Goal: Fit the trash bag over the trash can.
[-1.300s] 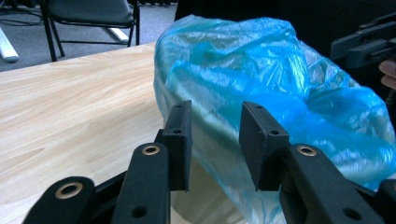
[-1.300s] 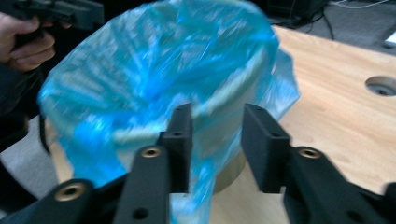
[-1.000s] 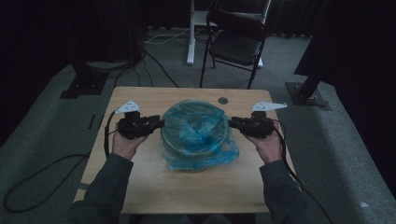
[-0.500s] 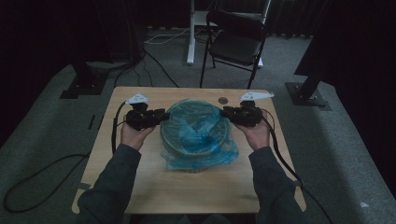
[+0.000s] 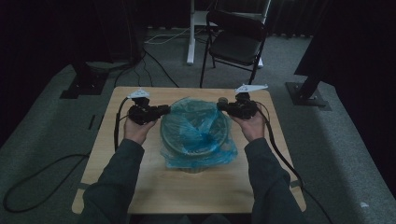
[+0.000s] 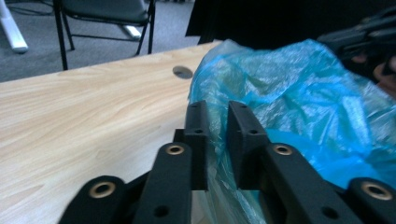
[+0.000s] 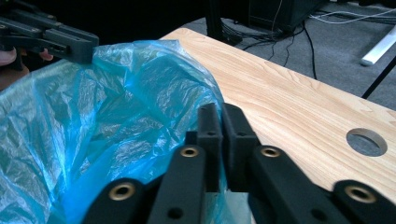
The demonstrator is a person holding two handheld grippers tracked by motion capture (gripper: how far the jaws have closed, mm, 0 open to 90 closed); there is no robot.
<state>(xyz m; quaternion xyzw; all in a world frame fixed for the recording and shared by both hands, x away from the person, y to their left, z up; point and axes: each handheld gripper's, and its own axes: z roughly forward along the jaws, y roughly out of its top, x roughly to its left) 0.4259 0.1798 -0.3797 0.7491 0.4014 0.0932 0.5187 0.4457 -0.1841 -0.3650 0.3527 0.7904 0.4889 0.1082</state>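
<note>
a crinkled translucent blue plastic bag [image 5: 198,133] lines a round bin [image 5: 194,164] at the middle of the wooden table [image 5: 140,186].

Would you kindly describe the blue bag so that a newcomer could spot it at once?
On the wooden table, between the person's two hands, stands a round bin. The blue bag is the crinkled, see-through plastic liner draped over it, the one bright-coloured thing there.

Light wooden table [image 5: 140,186] on grey carpeted floor [image 5: 46,154].
Round bin [image 5: 194,165] lined with a blue plastic bag [image 5: 198,130] stands near the table's middle, bag draped over its rim; a round cable hole [image 5: 223,100] sits near the far edge, right of centre.
</note>
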